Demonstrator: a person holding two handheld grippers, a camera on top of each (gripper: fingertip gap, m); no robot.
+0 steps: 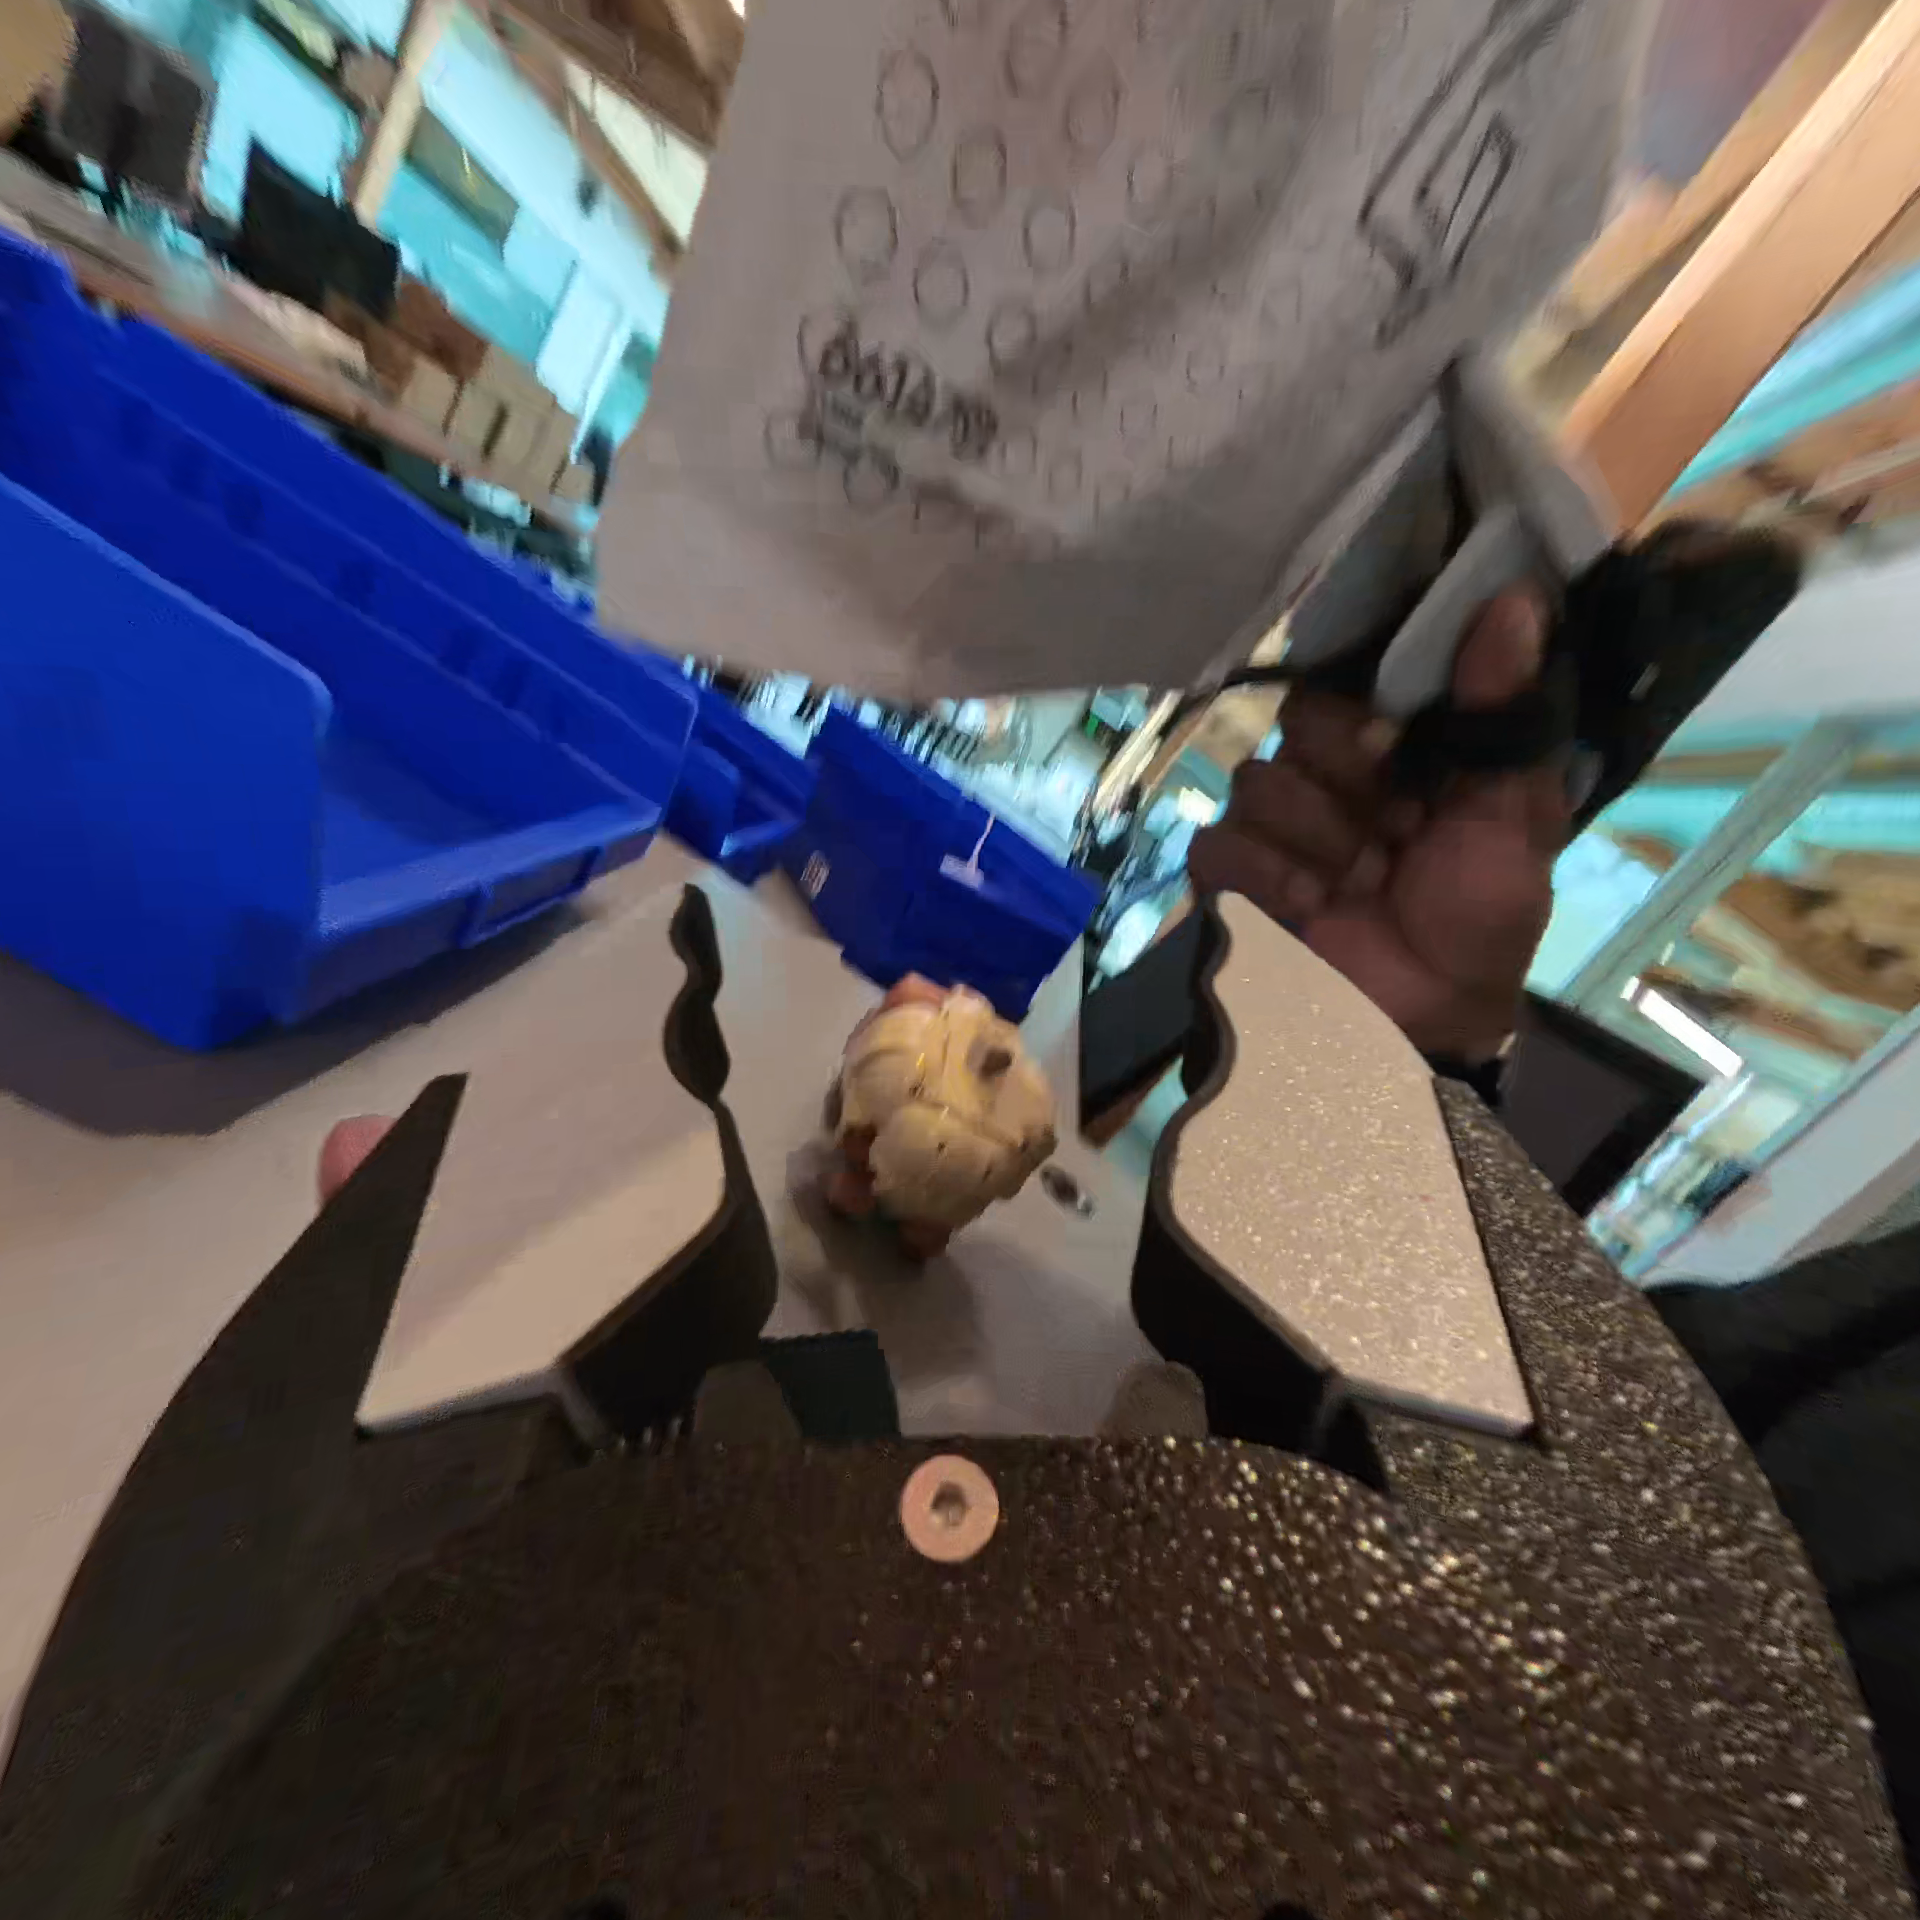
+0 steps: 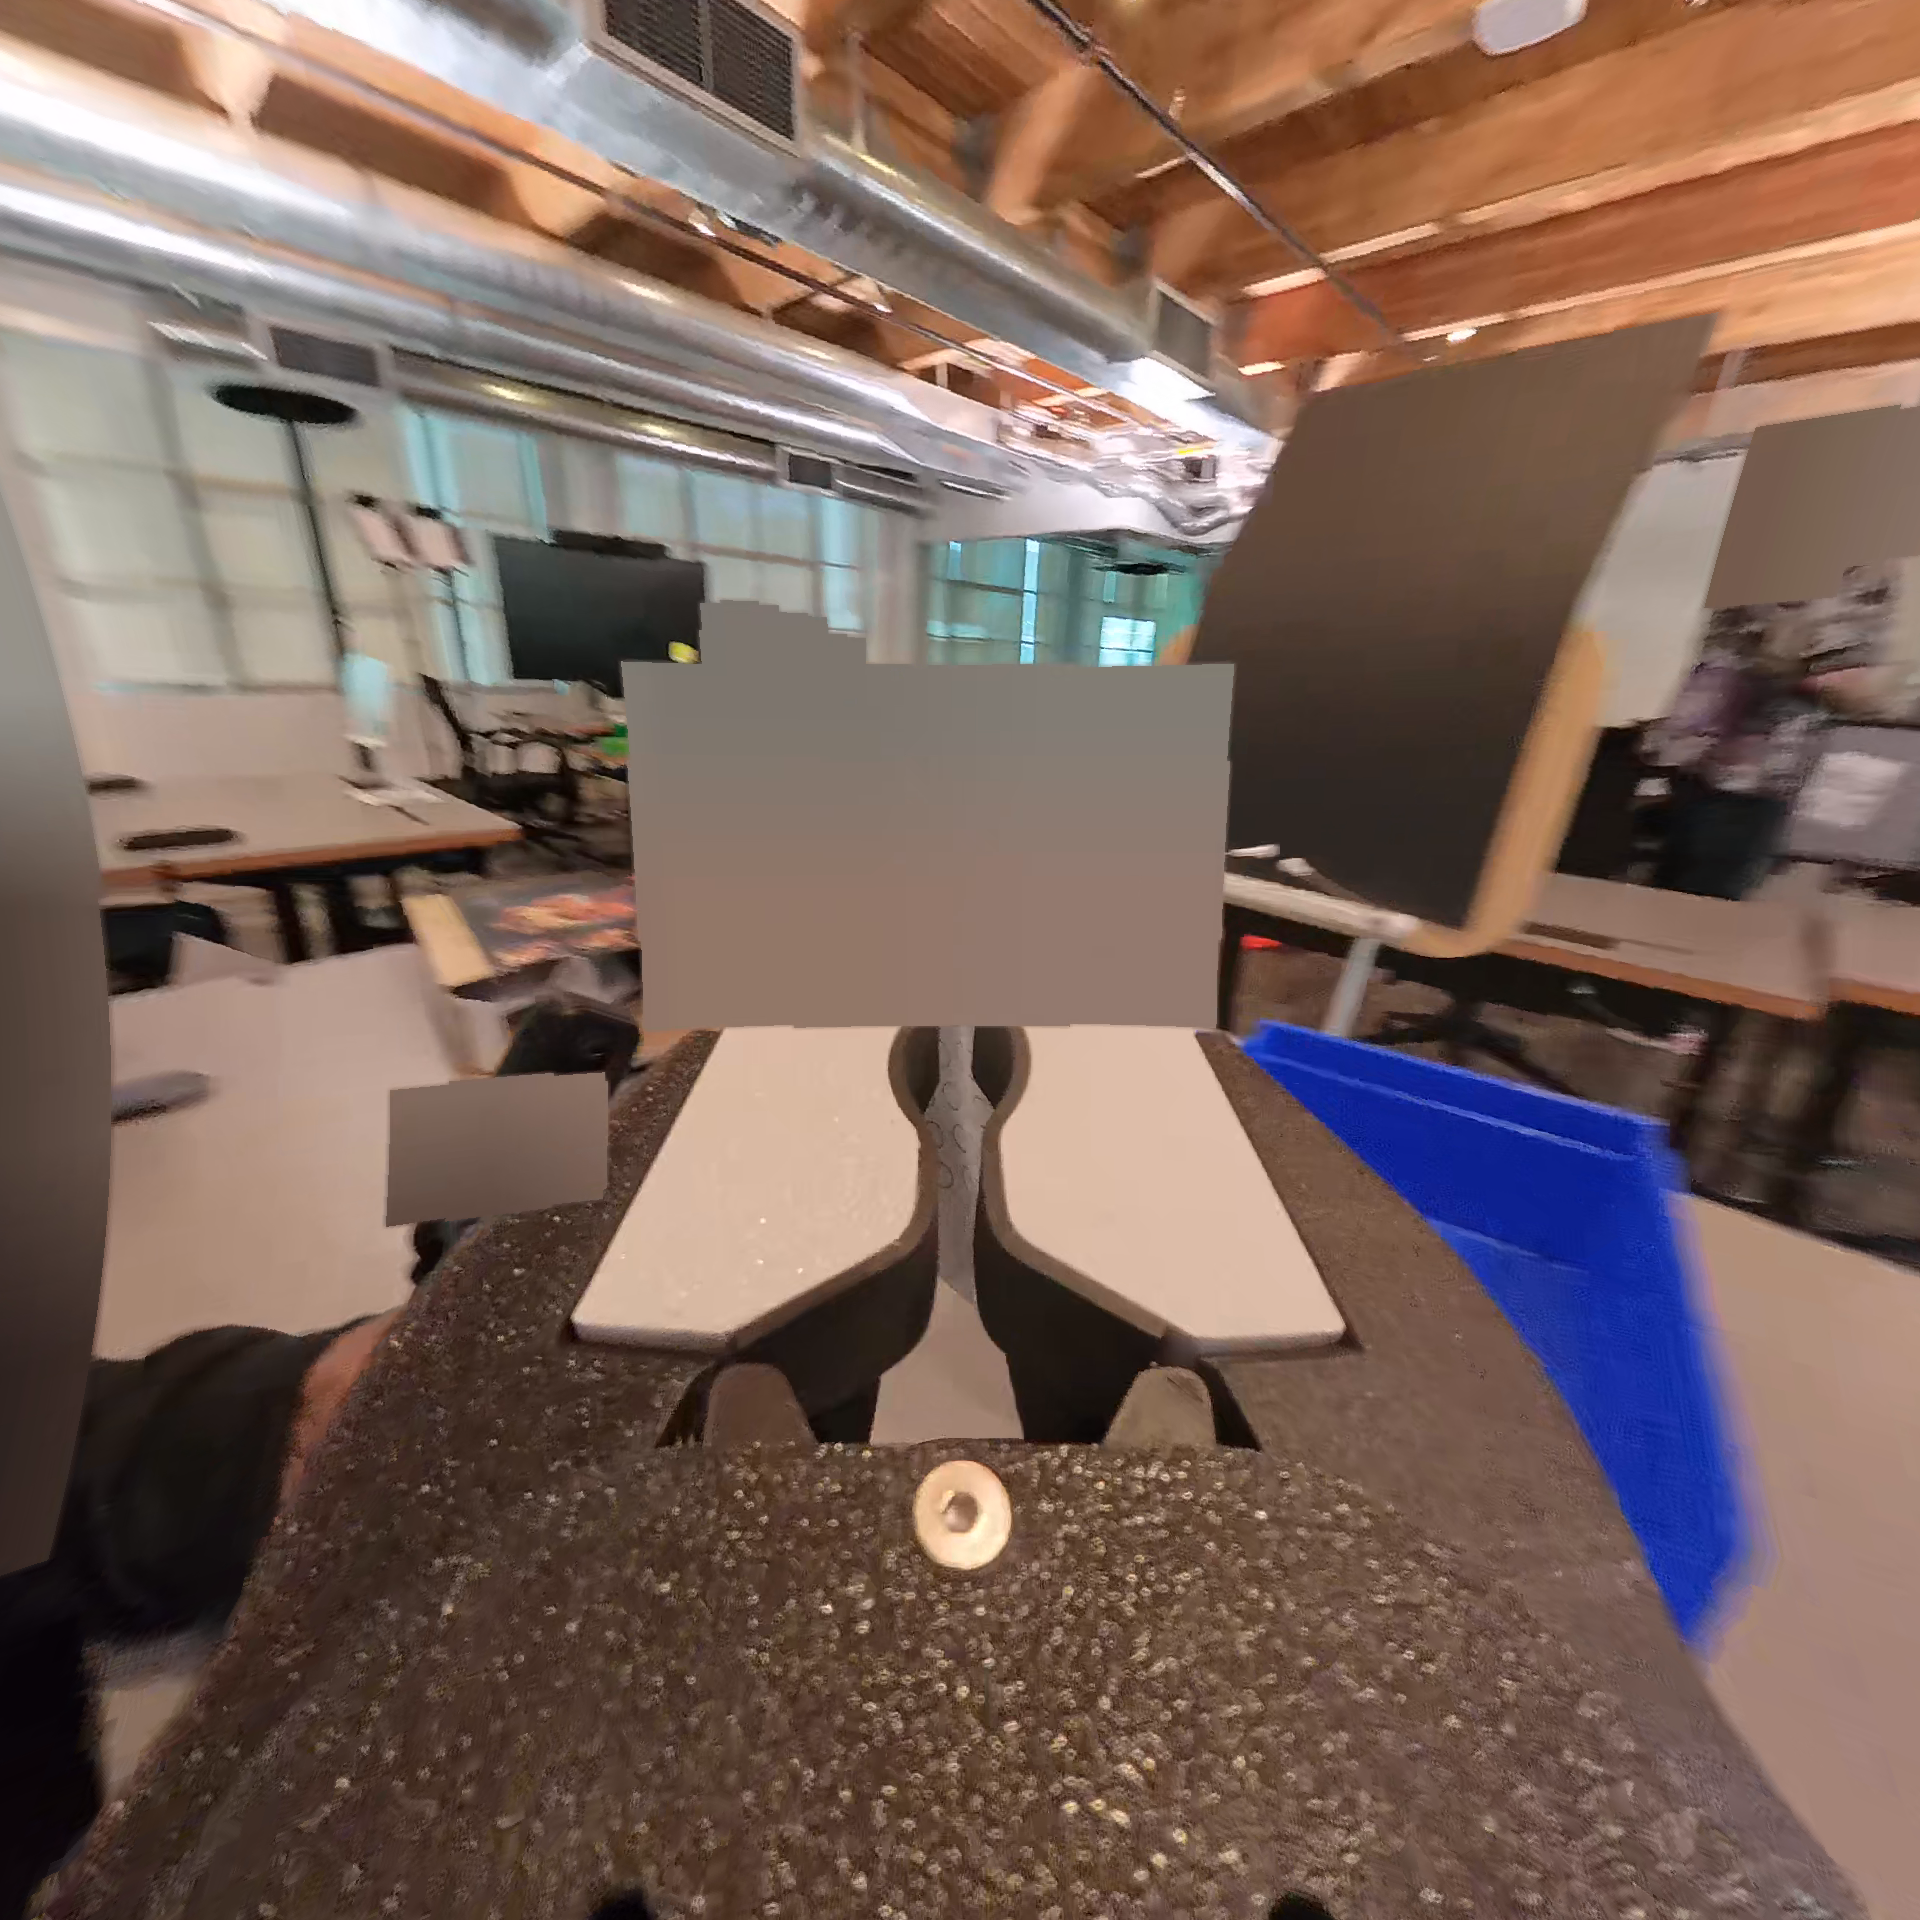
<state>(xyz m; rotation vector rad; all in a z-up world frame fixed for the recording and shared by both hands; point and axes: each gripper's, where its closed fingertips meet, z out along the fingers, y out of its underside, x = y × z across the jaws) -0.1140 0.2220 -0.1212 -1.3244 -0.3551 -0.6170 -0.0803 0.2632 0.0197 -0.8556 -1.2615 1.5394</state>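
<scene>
- Left gripper (image 1: 951, 997): jaws spread wide, nothing between the pads; small cream-and-tan plush toy (image 1: 940, 1117) lies on the grey table (image 1: 208, 1195) just ahead of the fingertips, touching neither finger.
- Right gripper (image 2: 958, 1049): fingers closed on a thin edge of the white bubble mailer (image 1: 1039, 312). The left view shows it held up in the air by one corner, hanging over the toy. A hand (image 1: 1392, 862) is wrapped round that gripper's handle.
- Likely held high so the mailer hangs free above the table; can't tell which end is open.
- Blue bins (image 1: 312, 779) line the left and far side of the table, the nearest one just behind the toy.
- Table edge runs close on the toy's right.
- Open room: bare tabletop left of and in front of the toy; less to its right.
- Both views motion-blurred, fine detail unreliable.
</scene>
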